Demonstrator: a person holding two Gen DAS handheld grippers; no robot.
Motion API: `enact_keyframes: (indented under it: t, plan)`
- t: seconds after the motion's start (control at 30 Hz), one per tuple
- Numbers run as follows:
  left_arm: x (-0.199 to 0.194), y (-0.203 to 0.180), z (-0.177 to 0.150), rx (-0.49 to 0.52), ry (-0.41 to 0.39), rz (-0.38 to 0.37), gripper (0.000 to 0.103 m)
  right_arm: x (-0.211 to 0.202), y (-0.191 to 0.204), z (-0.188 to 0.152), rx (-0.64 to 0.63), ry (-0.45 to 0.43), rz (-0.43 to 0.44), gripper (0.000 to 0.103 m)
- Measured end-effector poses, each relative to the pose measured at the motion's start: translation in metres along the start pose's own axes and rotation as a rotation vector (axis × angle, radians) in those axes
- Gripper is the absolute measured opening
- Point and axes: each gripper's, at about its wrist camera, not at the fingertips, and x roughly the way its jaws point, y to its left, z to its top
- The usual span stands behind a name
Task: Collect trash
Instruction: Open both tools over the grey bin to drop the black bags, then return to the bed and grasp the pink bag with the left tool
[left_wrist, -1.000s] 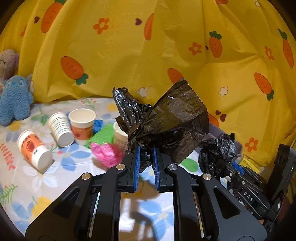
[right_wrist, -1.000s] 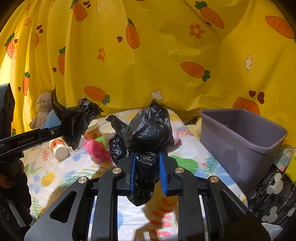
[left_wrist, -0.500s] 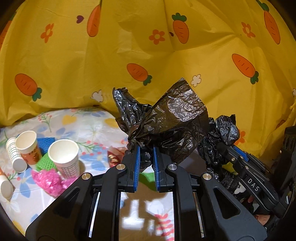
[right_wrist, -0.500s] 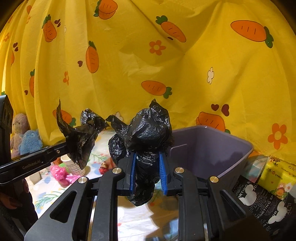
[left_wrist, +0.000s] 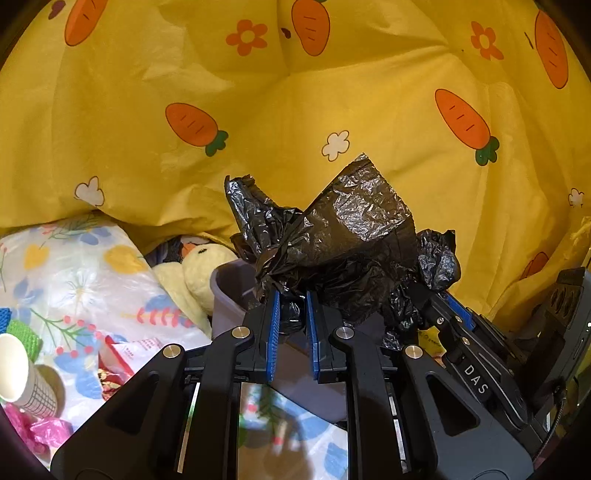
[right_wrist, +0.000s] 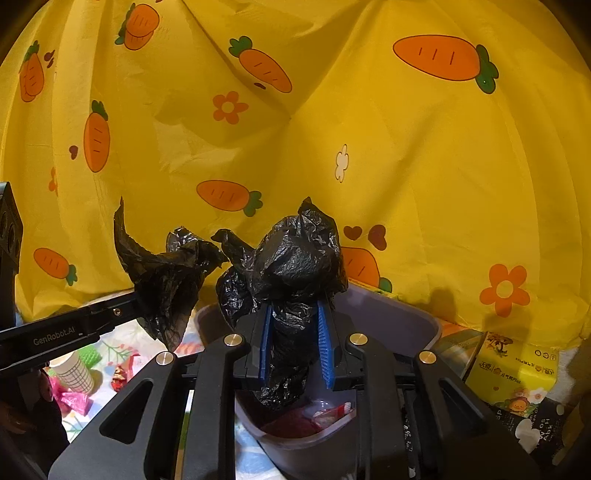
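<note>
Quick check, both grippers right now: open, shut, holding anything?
Left gripper: shut on a crumpled black plastic bag.
Right gripper: shut on another wad of black bag, above the grey bin.

Crumpled black bag (right_wrist: 295, 258) above, perhaps inside, bin (right_wrist: 399, 321)

Carrot-print yellow curtain (left_wrist: 332, 92), plush duck (left_wrist: 201, 271)

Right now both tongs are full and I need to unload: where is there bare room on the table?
Open floral cloth lies between the yellow curtain, the plush duck and the red wrapper. Crowded: the near-left corner with paper cup and pink bag. The grey bin already holds red wrappers.
</note>
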Motion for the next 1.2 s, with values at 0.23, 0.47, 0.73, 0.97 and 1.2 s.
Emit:
enact_keyframes:
  t: [0.23, 0.47, 0.73, 0.97, 1.2]
  plan:
    - [0.038, 0.003, -0.003, -0.021, 0.063, -0.011, 0.013, 0.014, -0.014, -0.006, 0.013, 0.028, -0.041, 0.023]
    - [0.058, 0.003, -0.006, -0.036, 0.104, -0.037, 0.013, 0.025, -0.014, -0.01, 0.008, 0.053, -0.044, 0.024]
    - [0.061, 0.009, -0.012, -0.046, 0.121, -0.035, 0.047, 0.03, -0.014, -0.013, 0.014, 0.06, -0.049, 0.042]
    - [0.022, 0.025, -0.017, -0.065, 0.029, 0.093, 0.082, 0.023, -0.011, -0.017, 0.015, 0.05, -0.053, 0.065]
    - [-0.018, 0.041, -0.029, -0.082, -0.018, 0.185, 0.085, 0.011, -0.002, -0.02, 0.029, 0.031, -0.033, 0.074]
